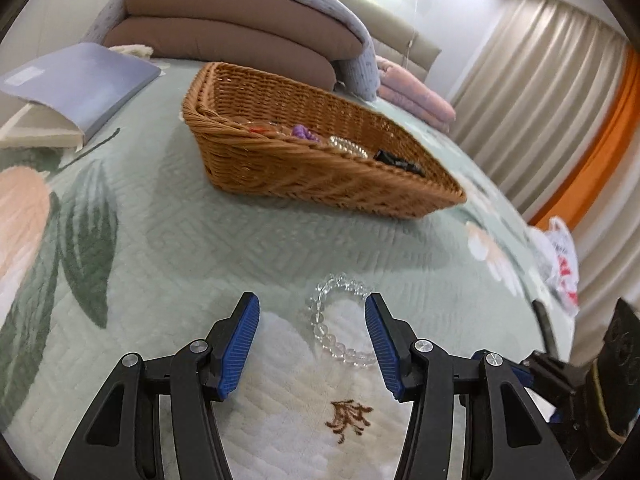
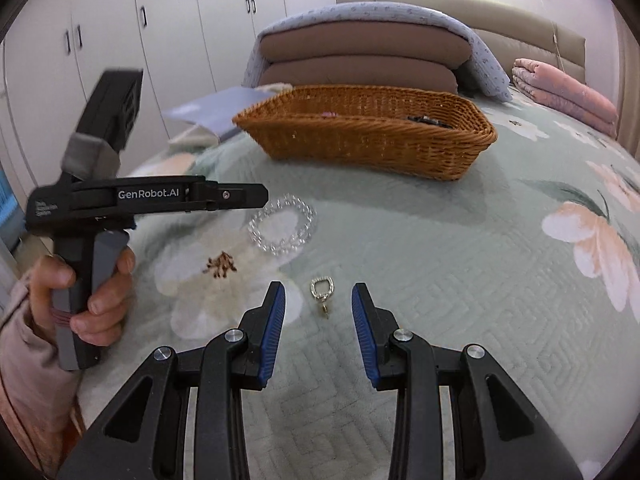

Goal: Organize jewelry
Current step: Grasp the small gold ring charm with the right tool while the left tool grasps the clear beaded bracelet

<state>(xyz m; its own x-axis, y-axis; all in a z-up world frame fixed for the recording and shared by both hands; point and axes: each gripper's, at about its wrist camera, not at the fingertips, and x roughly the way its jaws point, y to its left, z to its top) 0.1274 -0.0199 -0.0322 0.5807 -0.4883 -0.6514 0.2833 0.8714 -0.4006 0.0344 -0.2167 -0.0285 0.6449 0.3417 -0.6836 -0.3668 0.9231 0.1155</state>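
A clear bead bracelet (image 1: 336, 320) lies on the green floral bedspread, between the fingers of my open left gripper (image 1: 312, 308); it also shows in the right wrist view (image 2: 282, 226). A small gold earring (image 2: 321, 294) lies on the bedspread between the fingers of my open right gripper (image 2: 319, 294). A wicker basket (image 1: 288, 160) stands farther back and holds a purple piece (image 1: 304, 133), a clear bracelet (image 1: 348, 146) and a black item (image 1: 398, 162). The basket shows in the right wrist view (image 2: 368, 148) too. The left gripper's body (image 2: 132, 196) is held in a hand at the left.
A grey-blue book (image 1: 80, 84) lies left of the basket. Stacked brown cushions under a blue blanket (image 2: 360, 56) sit behind it, with folded pink bedding (image 2: 560, 96) at the right. A white plastic bag (image 1: 560, 264) is at the bed's right edge, by curtains.
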